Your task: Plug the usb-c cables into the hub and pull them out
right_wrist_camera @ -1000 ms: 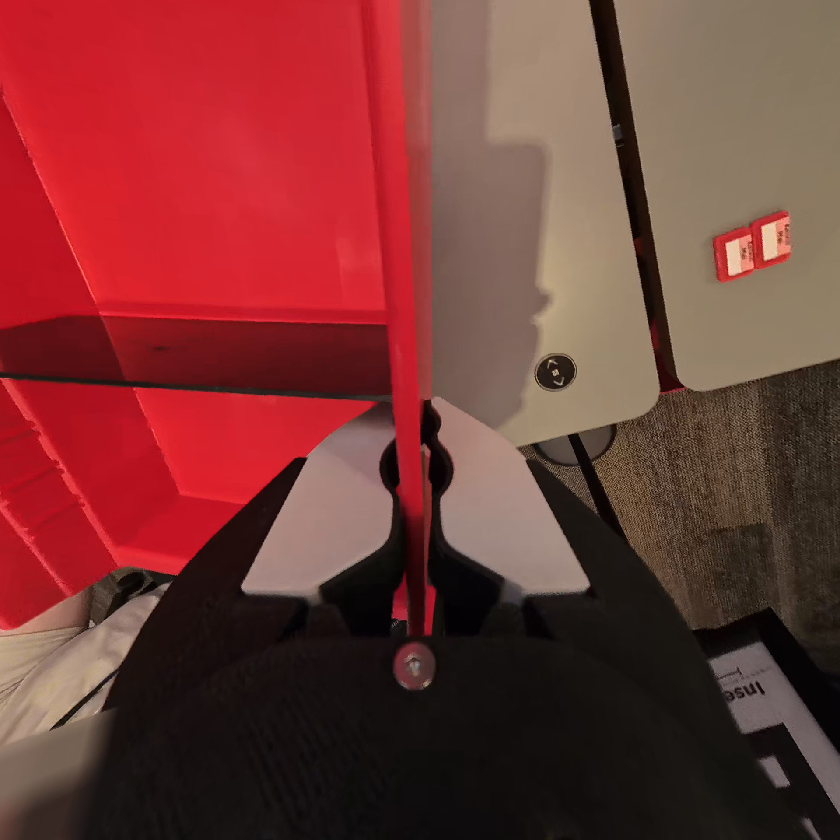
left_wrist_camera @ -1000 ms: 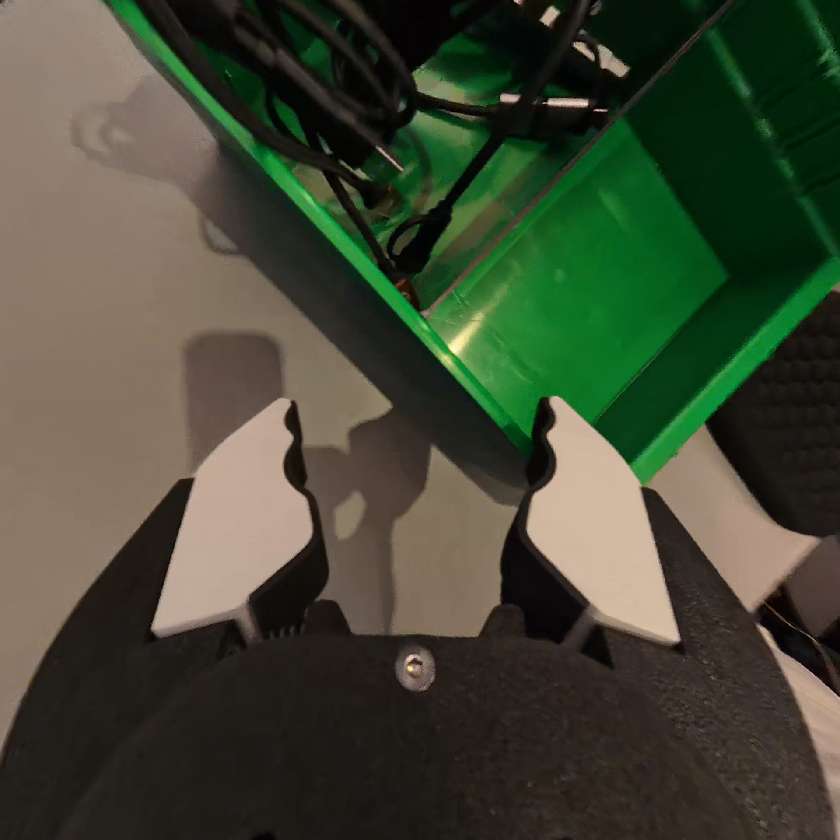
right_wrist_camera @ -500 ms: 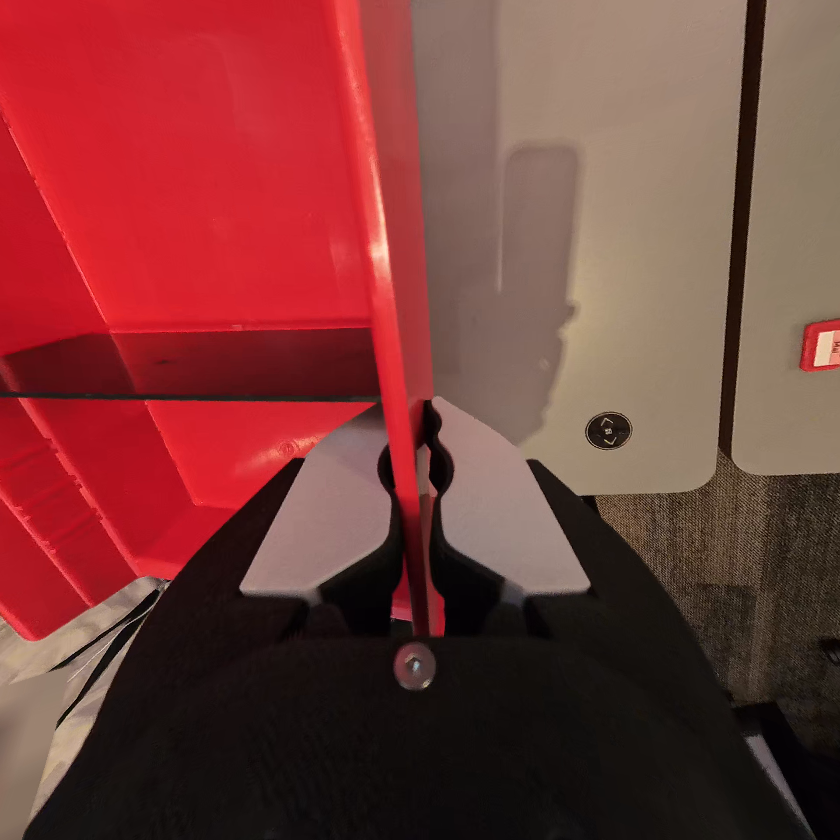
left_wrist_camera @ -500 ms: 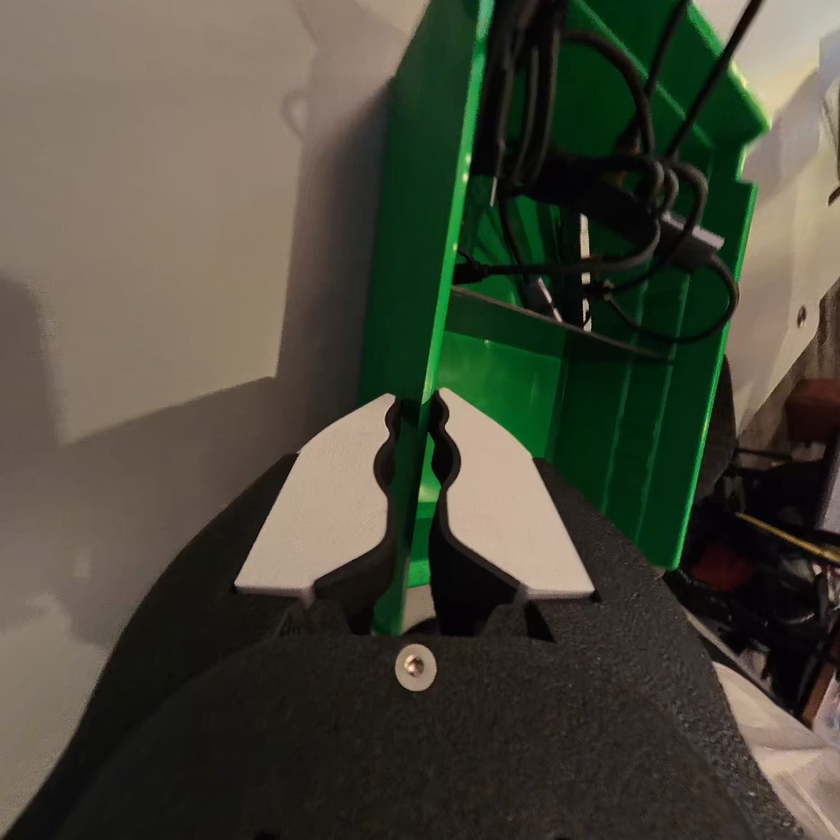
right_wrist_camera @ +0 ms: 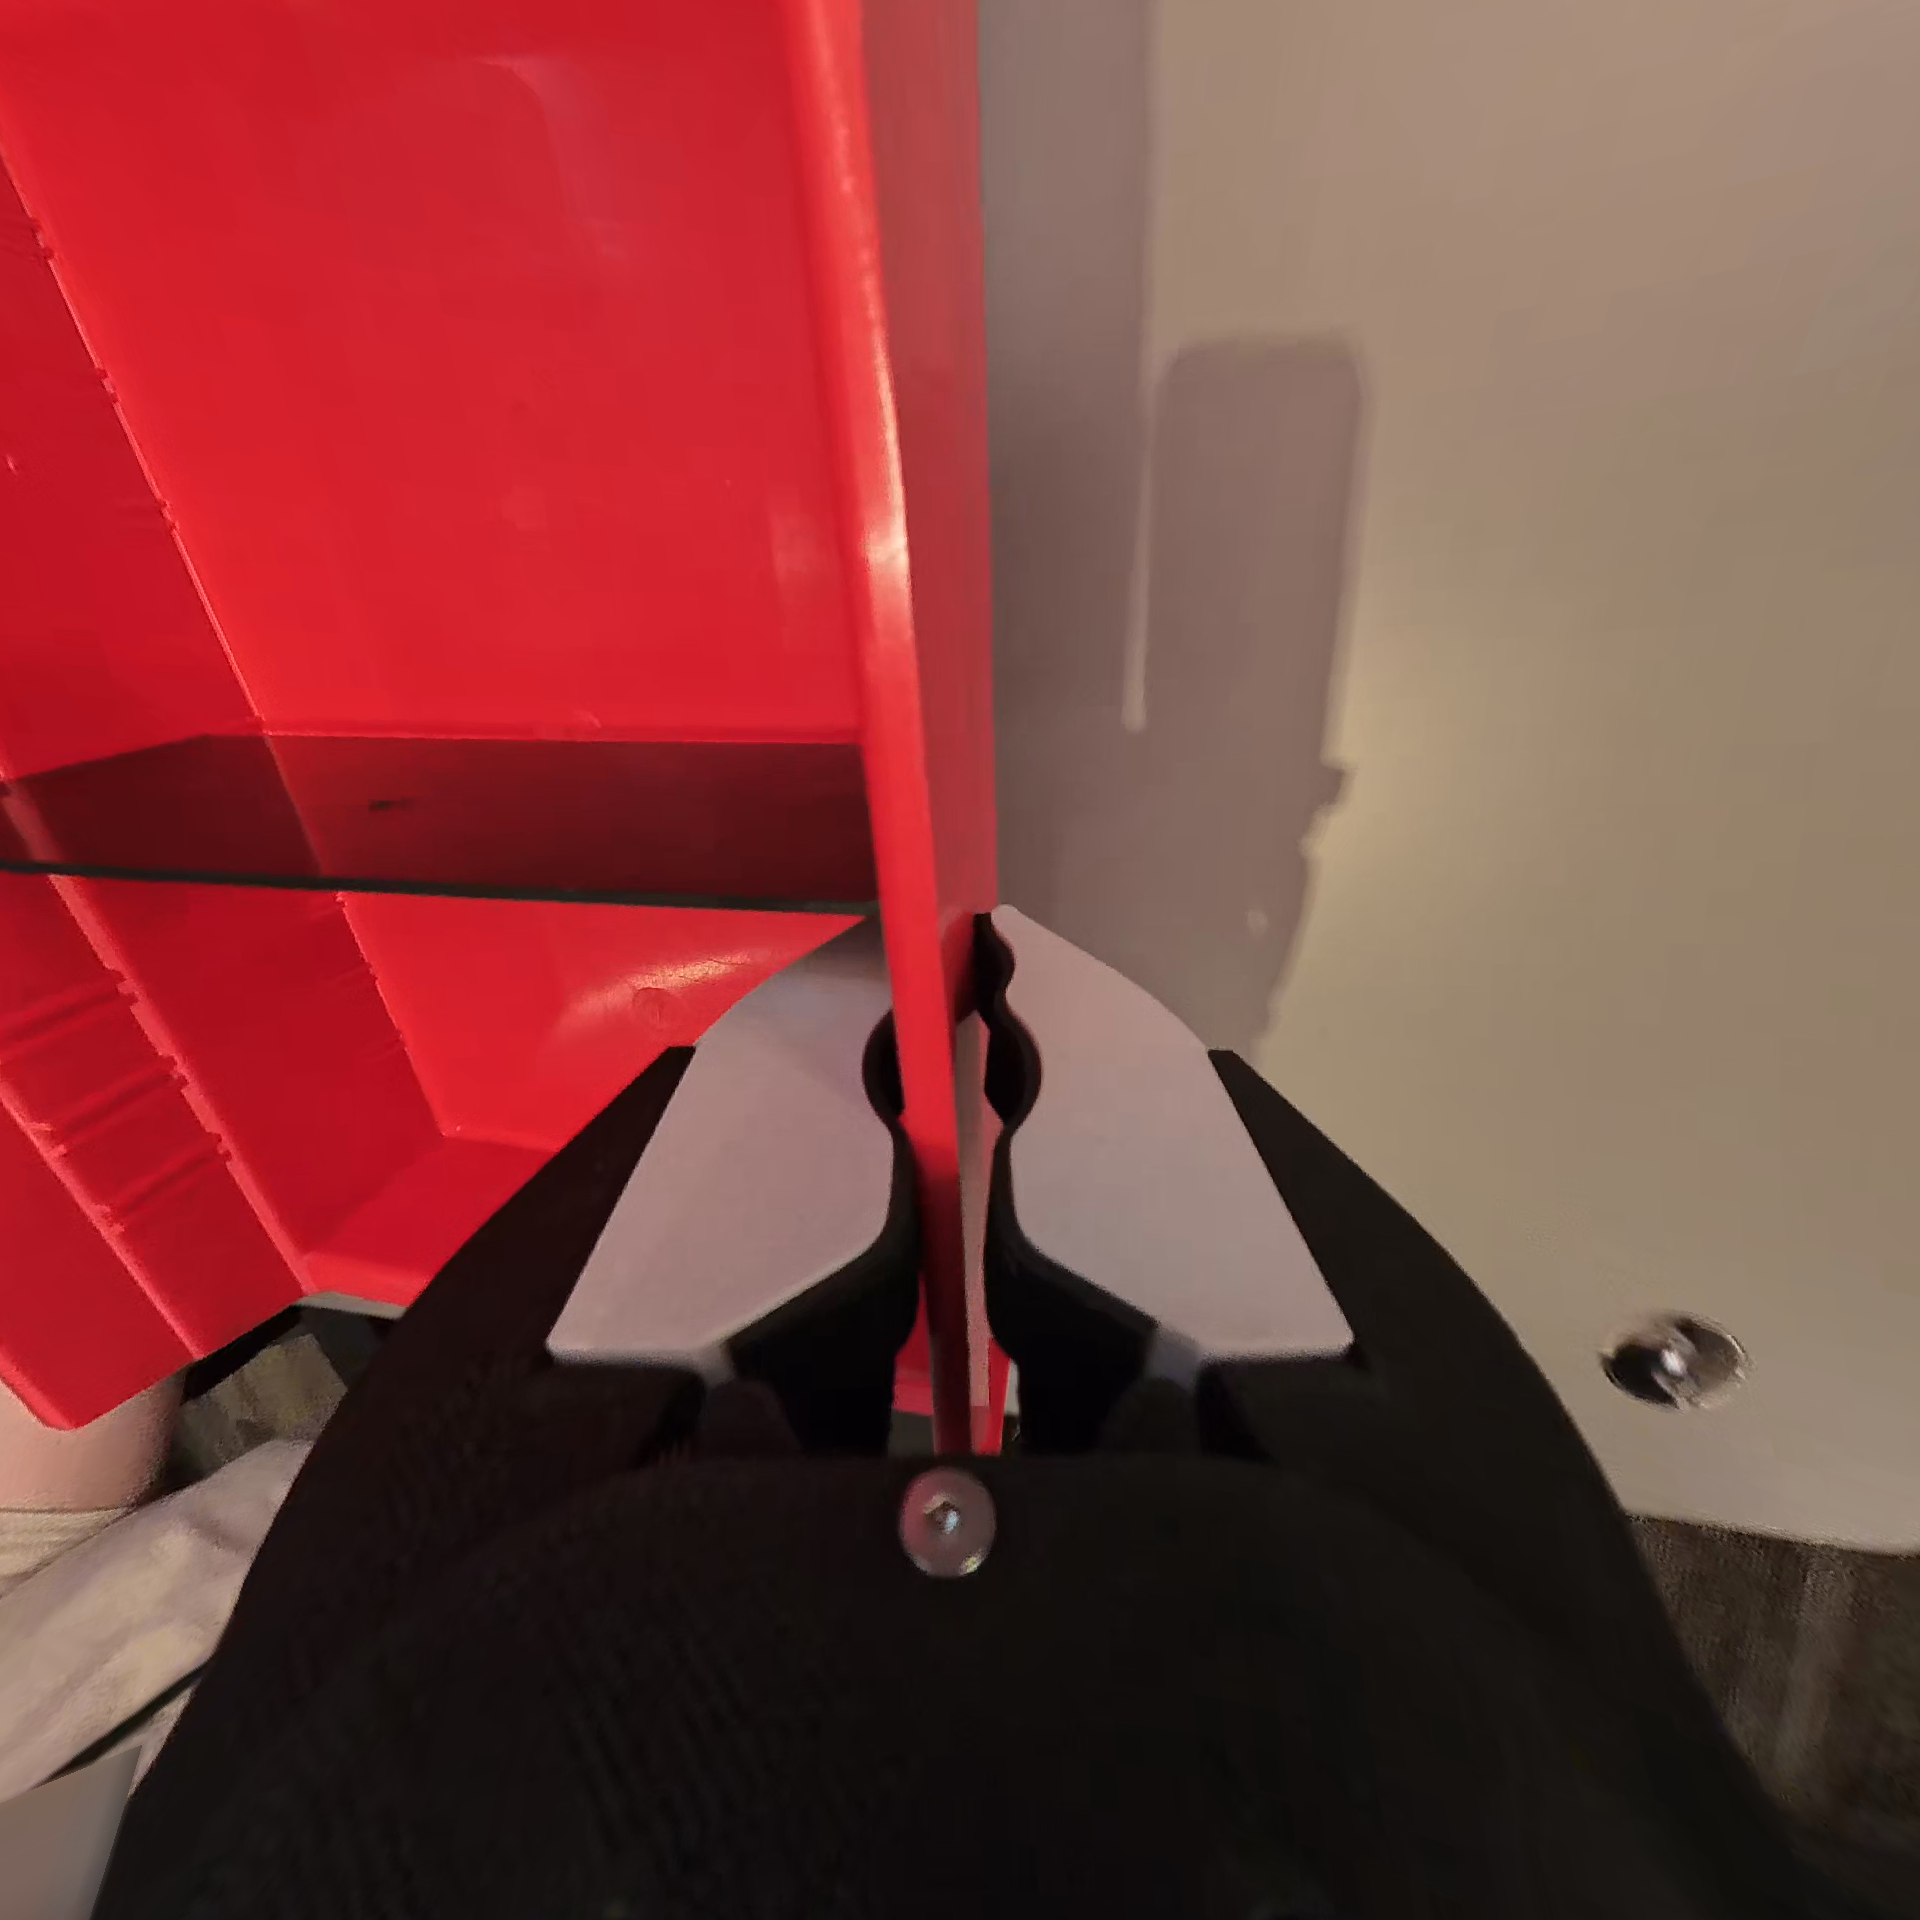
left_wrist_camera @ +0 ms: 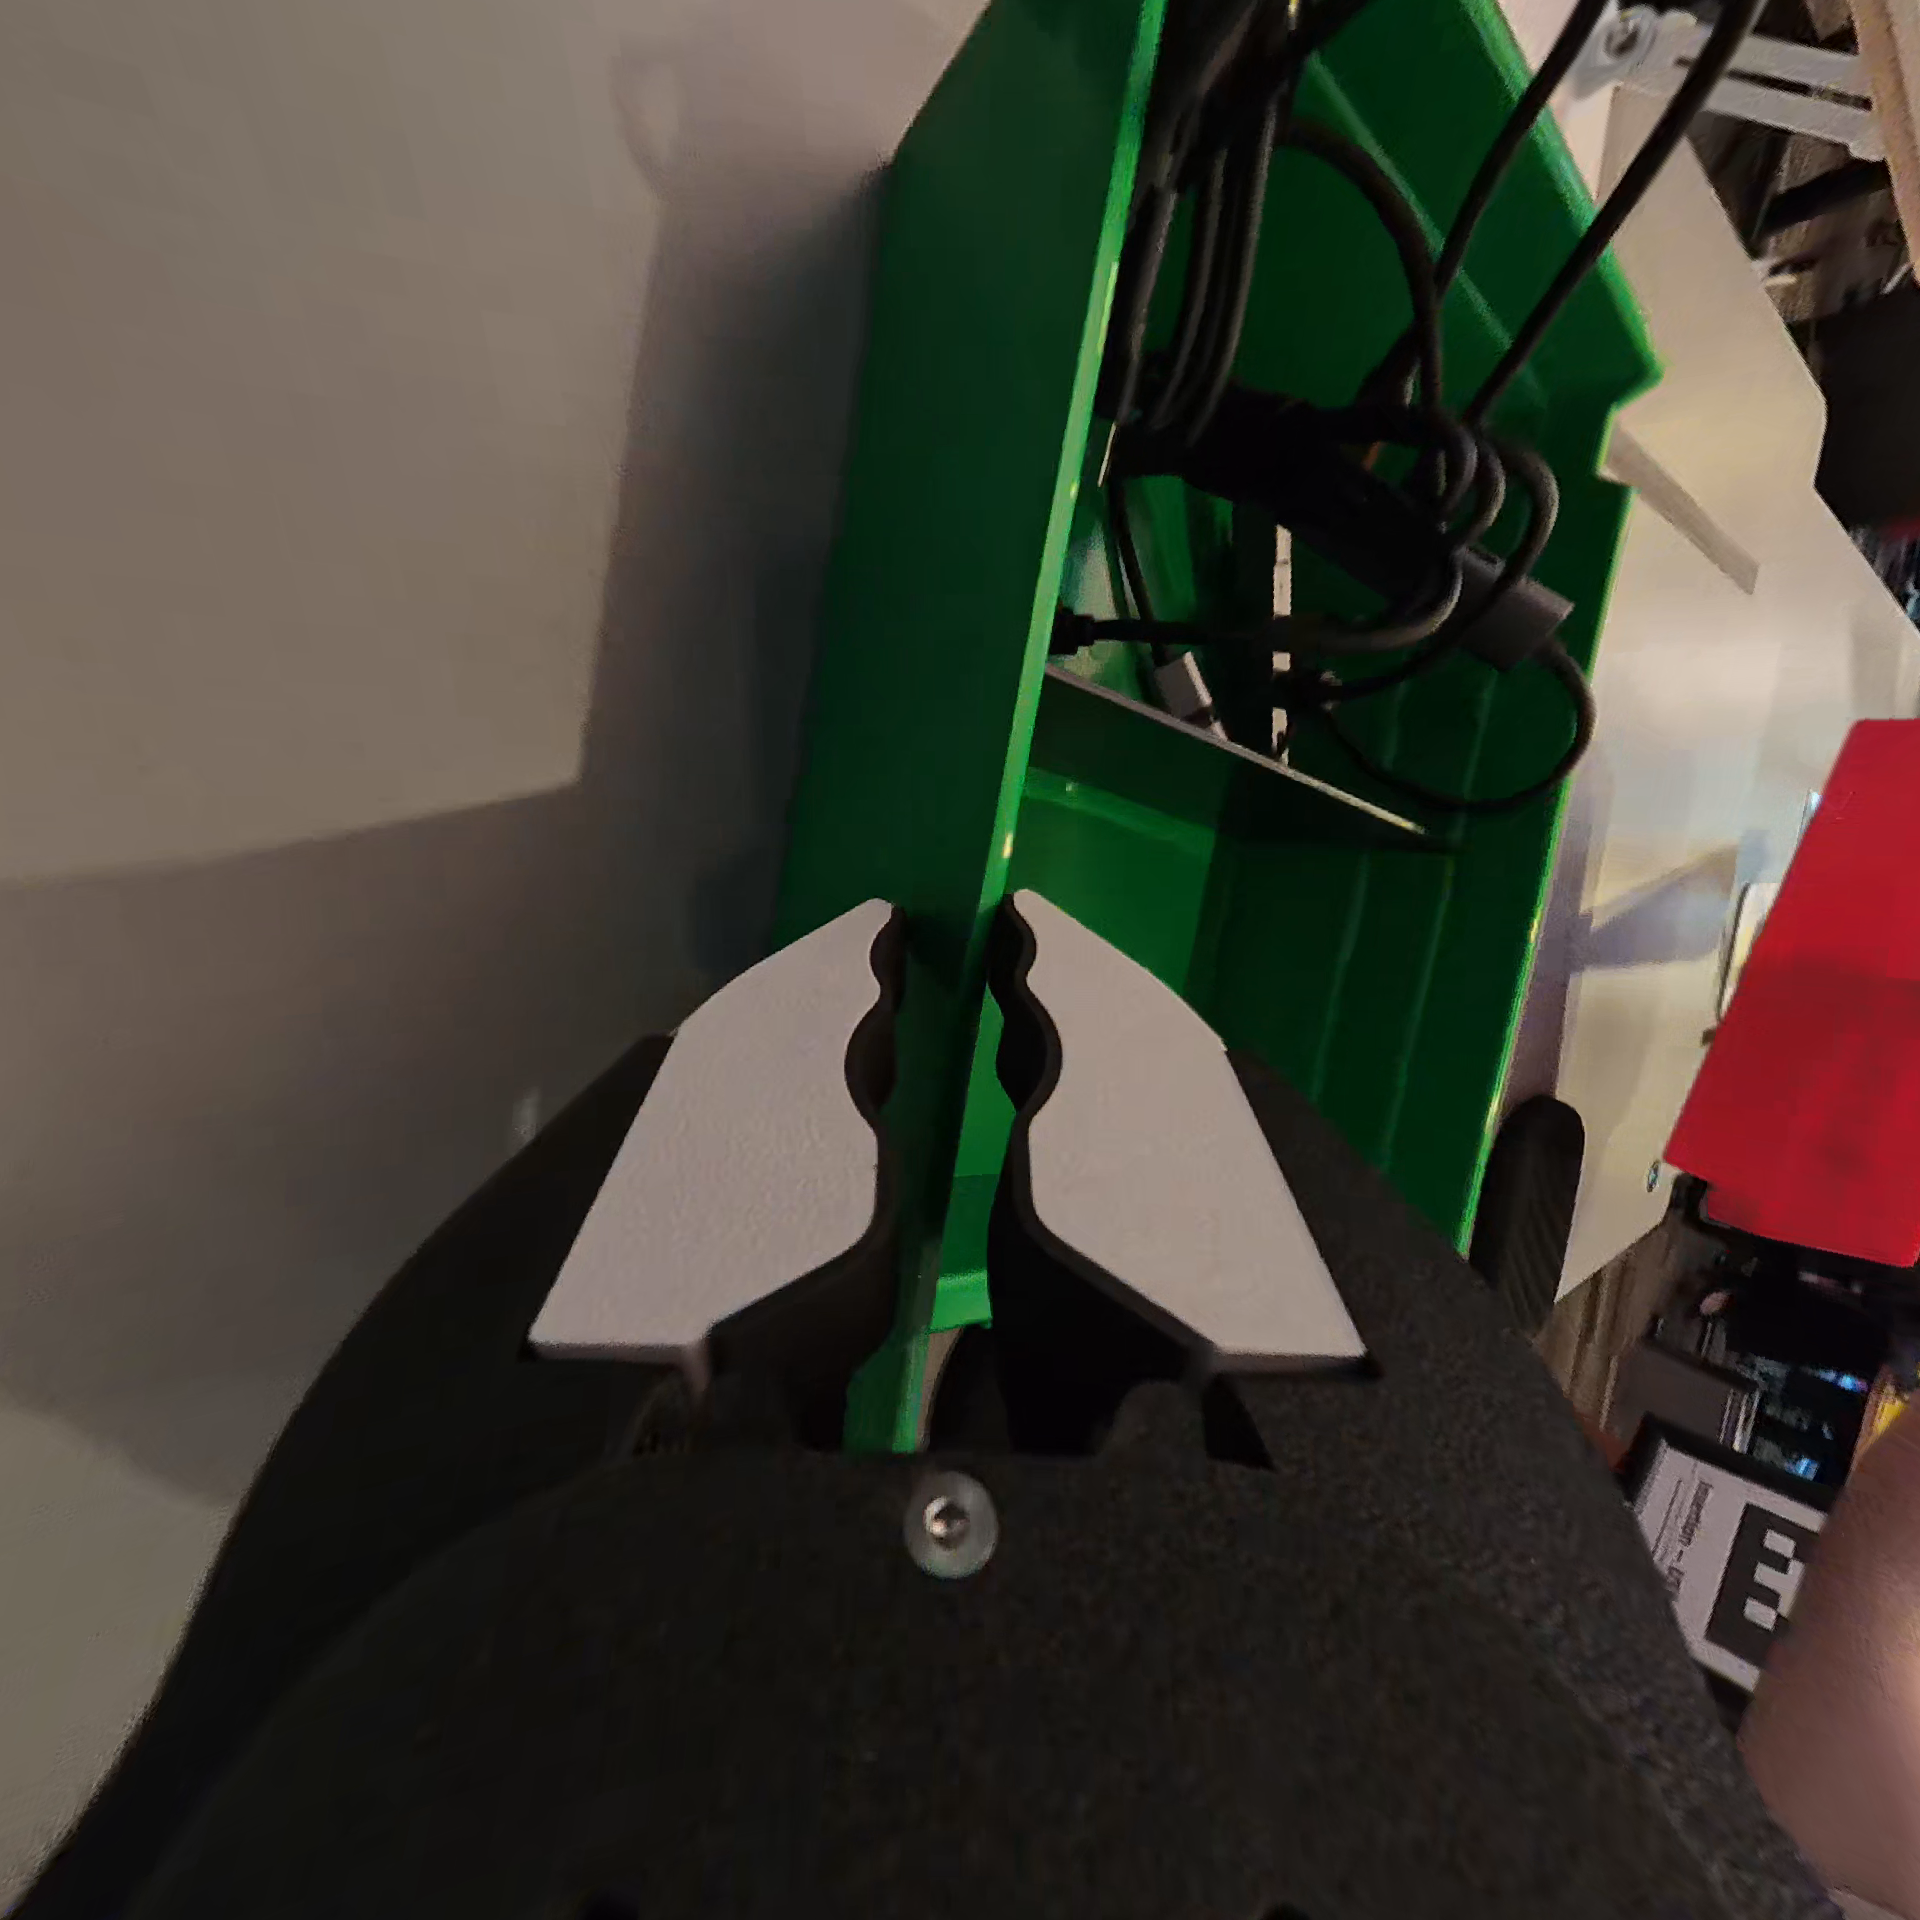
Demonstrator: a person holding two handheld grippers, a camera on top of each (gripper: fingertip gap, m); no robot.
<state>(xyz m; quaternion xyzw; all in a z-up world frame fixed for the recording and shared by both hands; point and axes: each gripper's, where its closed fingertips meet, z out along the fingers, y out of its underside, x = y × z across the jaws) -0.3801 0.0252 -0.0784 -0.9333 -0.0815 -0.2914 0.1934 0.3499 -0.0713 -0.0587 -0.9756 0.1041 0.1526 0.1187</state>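
Cables (left_wrist_camera: 1351, 582), black and tangled, lie in the far compartment of a green bin (left_wrist_camera: 935, 582), beyond its divider. The left gripper (left_wrist_camera: 943, 920) has its jaws clenched on that bin's side wall. The right gripper (right_wrist_camera: 935, 925) clamps its jaws on the wall of a red bin (right_wrist_camera: 468, 416). Both bins sit against the pale desk (right_wrist_camera: 1558, 520).

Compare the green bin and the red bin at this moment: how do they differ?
The green bin holds a tangle of black cables beyond its divider; the red bin shows nothing inside. The green bin's wall is clamped by the left tongs, the red bin's by the right tongs. Both are divided plastic bins, each gripped by one side wall.
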